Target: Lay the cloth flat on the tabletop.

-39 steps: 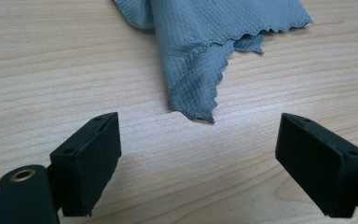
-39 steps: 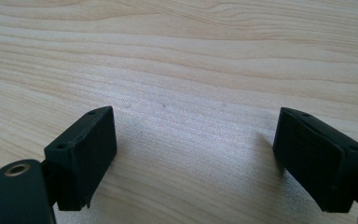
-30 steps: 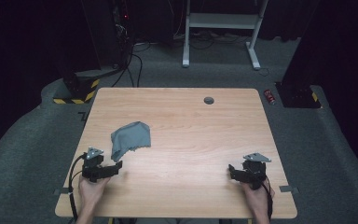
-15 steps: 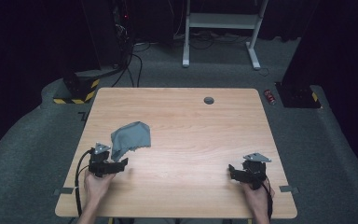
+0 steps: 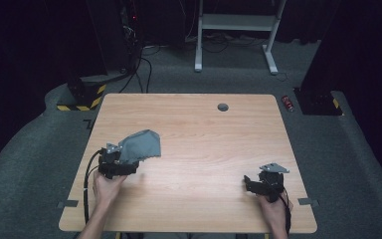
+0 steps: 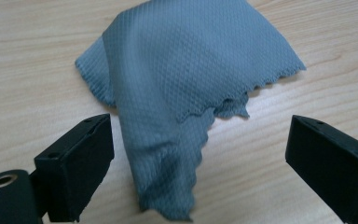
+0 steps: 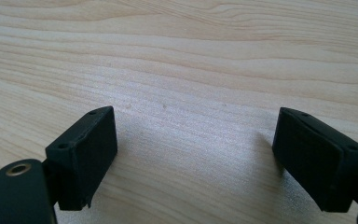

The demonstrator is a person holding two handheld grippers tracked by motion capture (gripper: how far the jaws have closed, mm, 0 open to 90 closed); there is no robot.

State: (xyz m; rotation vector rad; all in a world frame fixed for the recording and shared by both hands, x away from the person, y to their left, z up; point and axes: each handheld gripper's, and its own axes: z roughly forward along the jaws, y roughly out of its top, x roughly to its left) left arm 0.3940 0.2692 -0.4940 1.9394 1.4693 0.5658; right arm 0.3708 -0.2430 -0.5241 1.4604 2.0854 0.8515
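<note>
Pale wood-grain desk [image 5: 199, 134], dark floor all round, wide bare middle. Near left edge: grey waffle-weave cloth [image 5: 140, 145], scalloped hem, crumpled to peak. Left gripper [image 6: 200, 154] gaping wide, astride cloth's trailing corner, gripping nothing; moved forward to cloth since earlier. Near right front corner: right gripper [image 7: 196, 154] wide open, empty, unmoved.

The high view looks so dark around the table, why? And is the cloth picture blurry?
High view: light falls on the table, leaving the room beyond nearly black. Left gripper view: the grey cloth is sharp, its weave clear. Right gripper view: the tongs cast soft shadows on the wood.
</note>
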